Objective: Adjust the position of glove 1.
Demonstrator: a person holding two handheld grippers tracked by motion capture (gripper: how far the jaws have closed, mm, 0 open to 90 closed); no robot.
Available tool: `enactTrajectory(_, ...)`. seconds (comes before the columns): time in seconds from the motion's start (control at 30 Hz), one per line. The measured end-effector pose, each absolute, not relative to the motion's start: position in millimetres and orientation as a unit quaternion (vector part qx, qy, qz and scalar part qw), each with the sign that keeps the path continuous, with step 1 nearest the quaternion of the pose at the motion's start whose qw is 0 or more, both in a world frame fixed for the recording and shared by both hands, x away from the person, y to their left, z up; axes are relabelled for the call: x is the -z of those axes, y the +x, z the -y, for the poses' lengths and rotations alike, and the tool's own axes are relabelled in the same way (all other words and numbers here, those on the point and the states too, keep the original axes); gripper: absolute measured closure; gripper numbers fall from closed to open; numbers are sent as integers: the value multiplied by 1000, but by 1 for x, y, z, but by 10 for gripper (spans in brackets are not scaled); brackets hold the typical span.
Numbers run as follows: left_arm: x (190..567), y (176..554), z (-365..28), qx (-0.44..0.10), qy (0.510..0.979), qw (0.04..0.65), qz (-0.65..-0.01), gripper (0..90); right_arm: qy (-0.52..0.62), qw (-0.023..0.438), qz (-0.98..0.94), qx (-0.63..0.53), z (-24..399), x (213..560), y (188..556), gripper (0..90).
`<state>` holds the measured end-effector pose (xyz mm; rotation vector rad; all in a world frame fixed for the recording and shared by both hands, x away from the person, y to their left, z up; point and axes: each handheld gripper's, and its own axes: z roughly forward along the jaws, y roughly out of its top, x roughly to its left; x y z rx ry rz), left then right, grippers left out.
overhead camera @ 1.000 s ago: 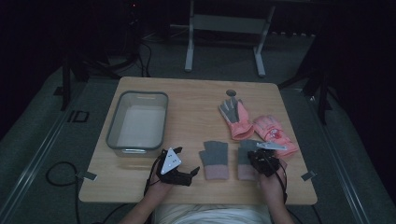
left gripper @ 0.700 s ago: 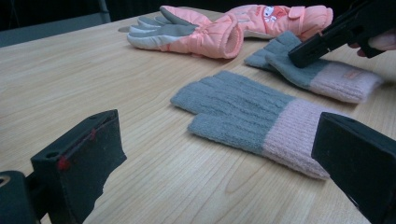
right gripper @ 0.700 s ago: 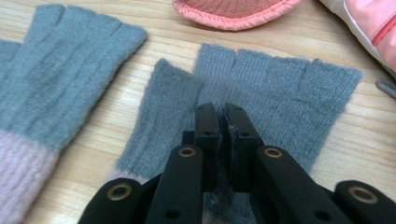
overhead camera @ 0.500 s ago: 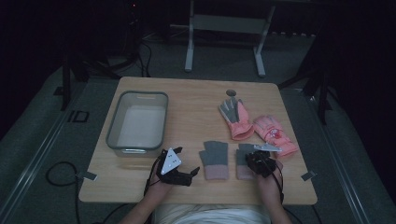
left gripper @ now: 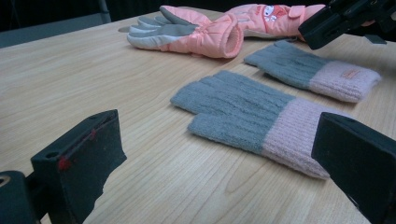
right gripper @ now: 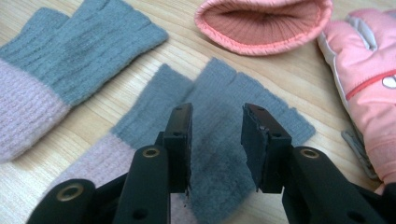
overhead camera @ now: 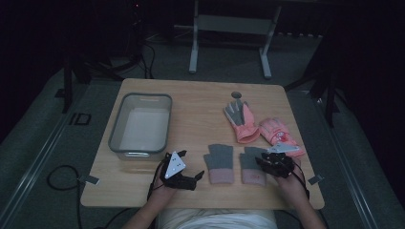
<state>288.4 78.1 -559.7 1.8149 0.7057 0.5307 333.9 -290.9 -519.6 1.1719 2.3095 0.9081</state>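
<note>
We are holding the left tongs (overhead camera: 199,175) low at the lower centre-left of the high view, its jaws standing wide apart with nothing between them; in the left gripper view they are framing the near grey-and-pink knit glove (left gripper: 261,116), which is lying flat on the wooden surface (left gripper: 84,79) ahead of them. We are holding the right tongs (right gripper: 215,140) at the lower right of the high view, directly over the second grey-and-pink knit glove (right gripper: 233,126); its jaws are parted a moderate way and are gripping nothing, and whether their tips are touching the wool we cannot tell. The two knit gloves are lying side by side, just apart, in the lower middle of the high view, pink cuffs toward the bottom edge. Above and to the right of them, two padded pink gloves are resting: one palm-up with grey fingers (overhead camera: 240,119), the other (overhead camera: 279,135) just beside it, close to the right tongs. A clear, shallow bin (overhead camera: 141,126) is sitting at the left of the surface, well apart from the gloves.
</note>
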Motion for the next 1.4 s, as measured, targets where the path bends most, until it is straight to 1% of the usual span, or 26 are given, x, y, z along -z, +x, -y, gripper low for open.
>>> enactTrajectory(0.2,560,288,-78,-223,760,533,-298,16,420,187,-823,-332,288,525,337,593)
enactTrajectory(0.43,560,288,-78,-224,761,532,-296,16,429,176,-827,-317,285,539,340,587)
enactTrajectory(0.53,560,288,-78,-224,761,532,-296,16,431,171,-826,-322,287,544,341,599)
enactTrajectory(0.6,560,288,-78,-224,761,532,-296,16,430,175,-826,-321,287,545,340,632)
enactTrajectory(0.67,560,288,-78,-224,762,531,-295,16,424,182,-827,-321,285,546,339,693)
enactTrajectory(0.83,560,289,-78,-223,762,532,-296,16,424,188,-827,-318,283,546,339,810)
enactTrajectory(0.9,560,289,-78,-223,761,532,-296,16,424,196,-828,-312,280,546,338,839)
enactTrajectory(0.97,560,288,-78,-223,761,533,-297,16,423,206,-827,-308,278,546,337,850)
enactTrajectory(1.03,560,288,-78,-223,761,533,-297,16,429,203,-823,-311,278,546,338,854)
enactTrajectory(1.07,560,288,-78,-223,761,533,-296,16,434,196,-822,-312,279,544,338,856)
enactTrajectory(1.17,560,289,-79,-222,761,532,-298,16,439,191,-813,-330,282,525,337,859)
enactTrajectory(1.23,560,289,-79,-220,760,534,-299,16,438,198,-807,-342,282,510,336,859)
enactTrajectory(1.27,560,289,-79,-220,760,534,-299,16,438,198,-807,-342,282,510,336,859)
enactTrajectory(1.3,560,289,-79,-220,760,534,-299,16,429,202,-805,-355,278,494,335,860)
enactTrajectory(1.4,560,288,-78,-223,760,533,-297,16,412,206,-808,-369,269,477,335,859)
